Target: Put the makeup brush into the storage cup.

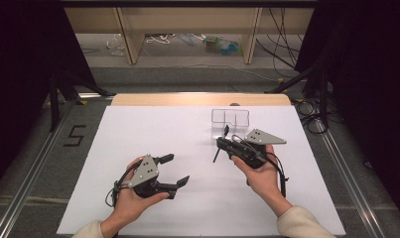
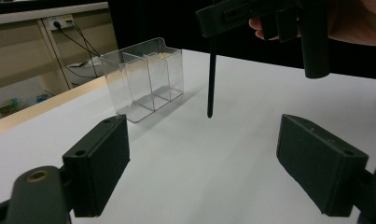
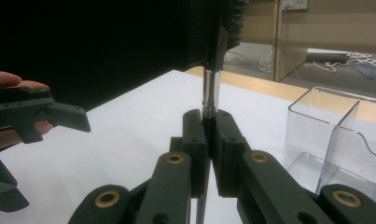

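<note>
My right gripper (image 1: 223, 144) is shut on a slim black brush (image 1: 220, 147), held above the white table just in front of a clear plastic divided box (image 1: 230, 122). In the right gripper view the jaws (image 3: 210, 135) pinch the brush's silver ferrule (image 3: 210, 93), with the dark bristle head above it. The brush handle (image 2: 211, 79) hangs point-down in the left gripper view, off the table, to the right of the clear box (image 2: 143, 84). My left gripper (image 1: 176, 169) stands open near the table's front left, with nothing between its fingers (image 2: 99, 163).
A white sheet (image 1: 153, 129) covers the table, with a wooden edge (image 1: 197, 99) at the back. Black stands and cables sit on the floor at both sides. Shelf legs and clutter lie beyond the table.
</note>
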The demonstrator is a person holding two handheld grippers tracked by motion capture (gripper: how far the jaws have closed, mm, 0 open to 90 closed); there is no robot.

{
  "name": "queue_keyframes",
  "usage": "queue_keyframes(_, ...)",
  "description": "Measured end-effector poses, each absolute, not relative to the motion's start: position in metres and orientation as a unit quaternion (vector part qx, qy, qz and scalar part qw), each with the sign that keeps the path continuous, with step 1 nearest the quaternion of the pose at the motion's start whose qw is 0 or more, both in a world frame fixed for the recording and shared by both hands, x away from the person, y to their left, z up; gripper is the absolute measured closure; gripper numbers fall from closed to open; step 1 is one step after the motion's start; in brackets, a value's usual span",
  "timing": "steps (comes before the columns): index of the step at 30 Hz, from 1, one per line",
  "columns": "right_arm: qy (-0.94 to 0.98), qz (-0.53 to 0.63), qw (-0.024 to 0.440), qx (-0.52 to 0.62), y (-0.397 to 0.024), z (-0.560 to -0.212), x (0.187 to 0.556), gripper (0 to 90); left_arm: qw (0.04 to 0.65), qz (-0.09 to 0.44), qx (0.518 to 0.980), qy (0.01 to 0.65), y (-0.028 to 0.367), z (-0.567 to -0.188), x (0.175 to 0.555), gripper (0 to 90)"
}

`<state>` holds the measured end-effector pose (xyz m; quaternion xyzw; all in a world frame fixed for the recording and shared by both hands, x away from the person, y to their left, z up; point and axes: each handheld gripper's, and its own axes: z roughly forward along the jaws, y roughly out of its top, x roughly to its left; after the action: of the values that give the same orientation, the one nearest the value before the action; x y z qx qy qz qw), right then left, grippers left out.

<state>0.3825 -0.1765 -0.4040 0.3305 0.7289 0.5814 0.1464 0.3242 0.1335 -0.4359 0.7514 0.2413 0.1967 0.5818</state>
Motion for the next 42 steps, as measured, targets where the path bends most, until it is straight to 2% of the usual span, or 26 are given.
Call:
queue_keyframes(20,0.729,0.579,0.171,0.321,-0.178,-0.403,0.385,85.5,0.588,0.213,0.738,0.254,0.155,-0.432,0.314,17.0)
queue_keyframes(42,0.734,0.573,0.168,0.323,-0.179,-0.403,0.386,85.5,0.594,0.235,0.722,0.267,0.178,-0.431,0.306,17.1)
